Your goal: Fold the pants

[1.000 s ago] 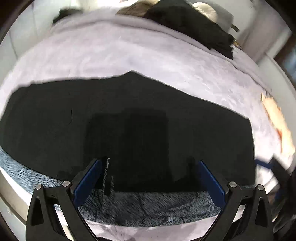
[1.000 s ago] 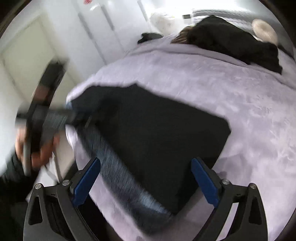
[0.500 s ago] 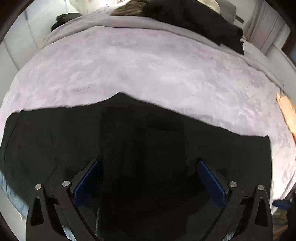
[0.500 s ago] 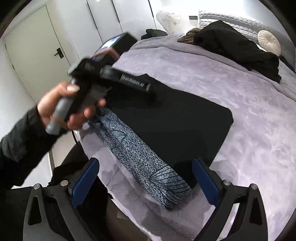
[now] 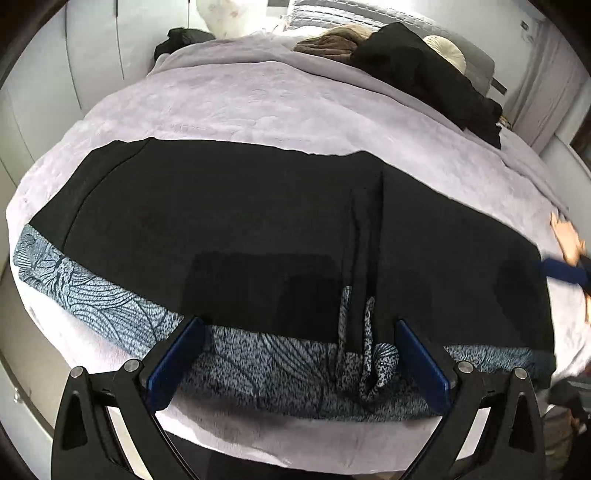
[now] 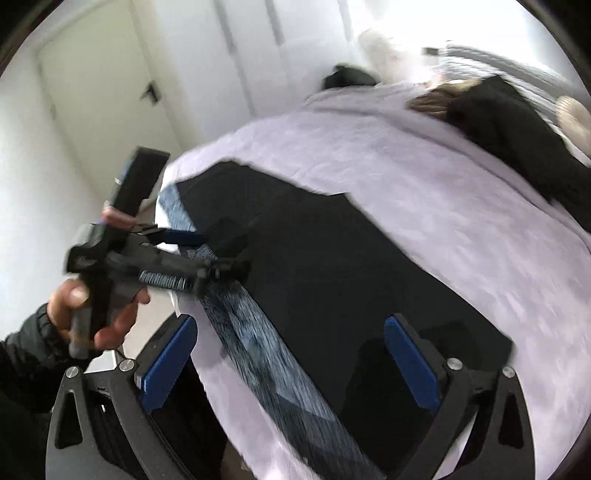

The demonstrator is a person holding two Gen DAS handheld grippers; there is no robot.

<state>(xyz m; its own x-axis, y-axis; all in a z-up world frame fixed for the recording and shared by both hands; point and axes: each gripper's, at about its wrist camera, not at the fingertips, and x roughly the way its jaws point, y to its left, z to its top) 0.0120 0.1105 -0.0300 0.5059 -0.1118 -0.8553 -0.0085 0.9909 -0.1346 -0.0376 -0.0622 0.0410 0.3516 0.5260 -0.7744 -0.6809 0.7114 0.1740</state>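
Where pants [image 5: 258,221] lie, lilac bedspread [image 5: 240,103], white door [image 6: 103,92].

Lilac bedspread [image 5: 240,107] fills the ground ahead of the claw in both wrist views, plush, faintly creased. Far ahead and to the right, at the head of the bed: a heap of black clothing [image 5: 428,70], a brown garment [image 5: 332,42] touching its left side, a round cream cushion [image 5: 445,51] just behind it. Grey quilted headboard [image 5: 354,11] behind those. Far ahead-left, a small dark bundle [image 5: 184,37] at the bed's far corner, with a white soft shape [image 5: 225,16] beside it. White wardrobe doors [image 5: 74,55] to the left. From the right wrist view, a white door [image 6: 96,103] with dark handle [image 6: 151,92], far left of the claw.
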